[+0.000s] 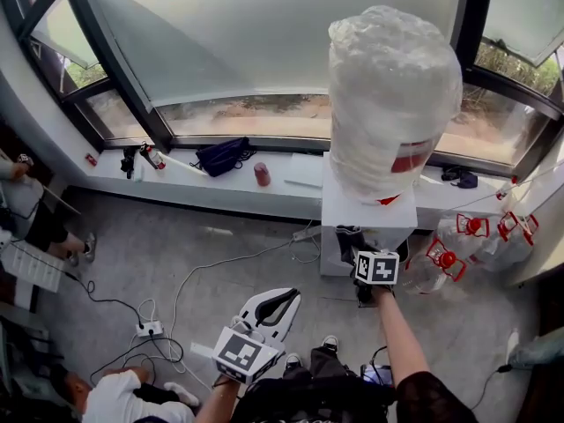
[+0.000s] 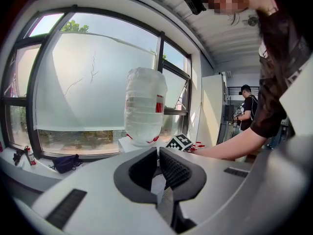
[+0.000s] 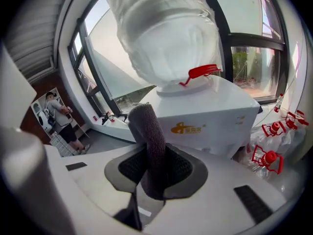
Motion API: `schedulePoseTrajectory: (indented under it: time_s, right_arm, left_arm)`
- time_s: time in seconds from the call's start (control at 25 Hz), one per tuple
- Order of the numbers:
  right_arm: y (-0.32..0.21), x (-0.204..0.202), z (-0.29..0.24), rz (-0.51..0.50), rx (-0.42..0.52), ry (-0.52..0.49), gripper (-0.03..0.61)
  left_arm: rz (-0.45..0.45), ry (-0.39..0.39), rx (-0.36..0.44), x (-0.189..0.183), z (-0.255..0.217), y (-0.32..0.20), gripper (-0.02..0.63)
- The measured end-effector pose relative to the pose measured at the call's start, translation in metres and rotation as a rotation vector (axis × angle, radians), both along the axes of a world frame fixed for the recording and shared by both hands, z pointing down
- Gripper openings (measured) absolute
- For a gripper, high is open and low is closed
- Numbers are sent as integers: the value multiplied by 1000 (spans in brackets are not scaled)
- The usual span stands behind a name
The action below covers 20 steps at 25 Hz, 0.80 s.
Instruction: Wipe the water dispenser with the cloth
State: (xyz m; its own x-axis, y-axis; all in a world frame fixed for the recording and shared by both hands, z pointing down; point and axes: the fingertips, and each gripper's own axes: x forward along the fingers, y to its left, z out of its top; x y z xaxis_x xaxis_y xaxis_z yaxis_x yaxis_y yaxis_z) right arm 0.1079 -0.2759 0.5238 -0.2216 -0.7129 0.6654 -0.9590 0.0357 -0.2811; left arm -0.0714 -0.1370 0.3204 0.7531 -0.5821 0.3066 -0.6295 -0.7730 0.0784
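My right gripper point(image 1: 357, 256) reached close up to the front of the white water dispenser point(image 1: 370, 218), a dark cloth point(image 1: 346, 240) at its tip, under the big wrapped bottle point(image 1: 392, 95). My left gripper point(image 1: 275, 307) hung low over the grey floor point(image 1: 220, 263), well apart from the dispenser. Clear red-capped bottles point(image 1: 458, 247) lay just beside it, on my right.

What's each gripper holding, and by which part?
Right gripper is shut on the cloth, pinched near its lower end. Left gripper holds nothing, jaws closed.
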Motion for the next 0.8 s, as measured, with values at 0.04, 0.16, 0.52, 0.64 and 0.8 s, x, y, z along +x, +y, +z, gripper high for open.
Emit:
schedulePoseTrajectory:
  time_s: [0.04,0.16,0.52,0.64,0.8]
  right_arm:
    - [-1,10,2,14,-8,12,101]
    - [1,44,8,54,-27,36,101]
    - [33,153,16,207,-61,86,101]
    - [45,182,16,245,-61,94,101]
    - [60,209,18,276,-68,102,101]
  left_arm:
    - [-9,-3,-2,1,0,-4,21]
    - [-28,-13,-12,5,-2,-14,21]
    - [76,-5,-36,43,10,-12,21]
    - [100,-14,-34,56,13,-10,21]
    - [124,-23,-31,74,17,-6,21]
